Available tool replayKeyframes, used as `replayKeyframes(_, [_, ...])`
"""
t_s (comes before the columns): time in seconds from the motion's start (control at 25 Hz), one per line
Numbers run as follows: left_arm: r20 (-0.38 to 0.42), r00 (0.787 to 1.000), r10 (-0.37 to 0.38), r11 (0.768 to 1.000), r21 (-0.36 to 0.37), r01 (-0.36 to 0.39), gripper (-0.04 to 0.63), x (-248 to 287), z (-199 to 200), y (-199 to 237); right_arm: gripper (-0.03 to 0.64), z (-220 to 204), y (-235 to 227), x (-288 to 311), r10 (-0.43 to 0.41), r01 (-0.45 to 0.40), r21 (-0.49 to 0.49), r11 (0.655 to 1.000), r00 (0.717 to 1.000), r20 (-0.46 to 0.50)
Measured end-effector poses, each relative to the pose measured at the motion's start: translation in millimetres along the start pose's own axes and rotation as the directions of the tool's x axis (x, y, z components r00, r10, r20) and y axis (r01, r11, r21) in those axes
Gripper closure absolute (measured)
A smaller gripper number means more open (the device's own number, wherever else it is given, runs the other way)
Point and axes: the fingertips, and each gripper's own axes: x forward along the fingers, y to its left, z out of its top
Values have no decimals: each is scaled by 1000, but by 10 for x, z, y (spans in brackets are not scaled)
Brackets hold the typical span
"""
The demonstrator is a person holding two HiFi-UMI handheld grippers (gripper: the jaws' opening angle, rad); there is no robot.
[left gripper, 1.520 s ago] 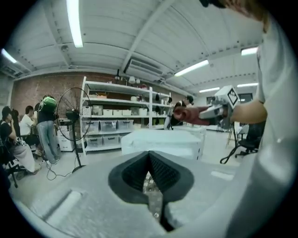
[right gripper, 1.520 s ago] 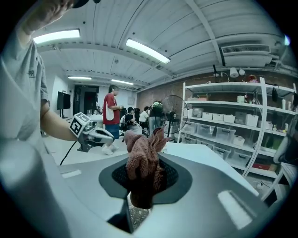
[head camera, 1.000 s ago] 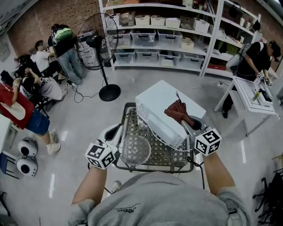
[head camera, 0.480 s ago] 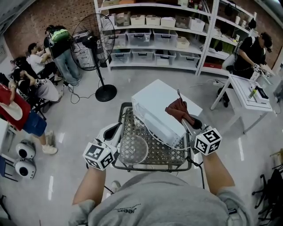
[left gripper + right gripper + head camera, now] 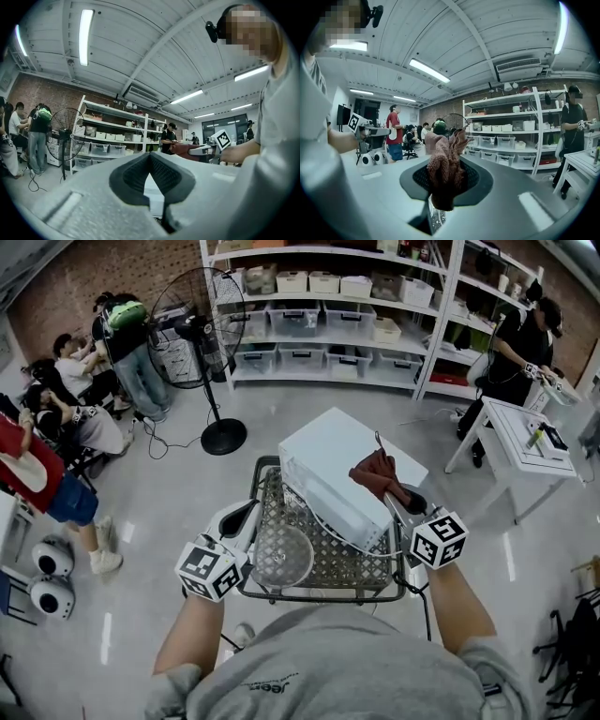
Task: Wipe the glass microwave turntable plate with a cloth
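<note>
Lowering the cloth (image 5: 378, 476), pinched in the right gripper (image 5: 446, 180), flat onto the plate (image 5: 284, 557) is advised; beside the plate, the left gripper (image 5: 151, 161) is held closed, empty.

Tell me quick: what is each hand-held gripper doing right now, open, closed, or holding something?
Left hand-held gripper: closed, nothing between its jaws.
Right hand-held gripper: closed on the reddish-brown cloth.

**Around the cart**

A white microwave (image 5: 347, 470) sits on a wire cart (image 5: 330, 568). Beyond it, a fan (image 5: 192, 329) stands on the grey floor (image 5: 187, 512) beside shelves (image 5: 328, 315) of bins. People (image 5: 117, 348) gather at left. Another person (image 5: 516, 357) stands near a white table (image 5: 530, 451).
</note>
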Motion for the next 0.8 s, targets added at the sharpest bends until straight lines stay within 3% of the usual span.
replayKeyframes(0.8, [5,1000,-13,1000,0,13,595,-64,50,-55,545,32,84,-18,15,-15,-28,999,1000,-7])
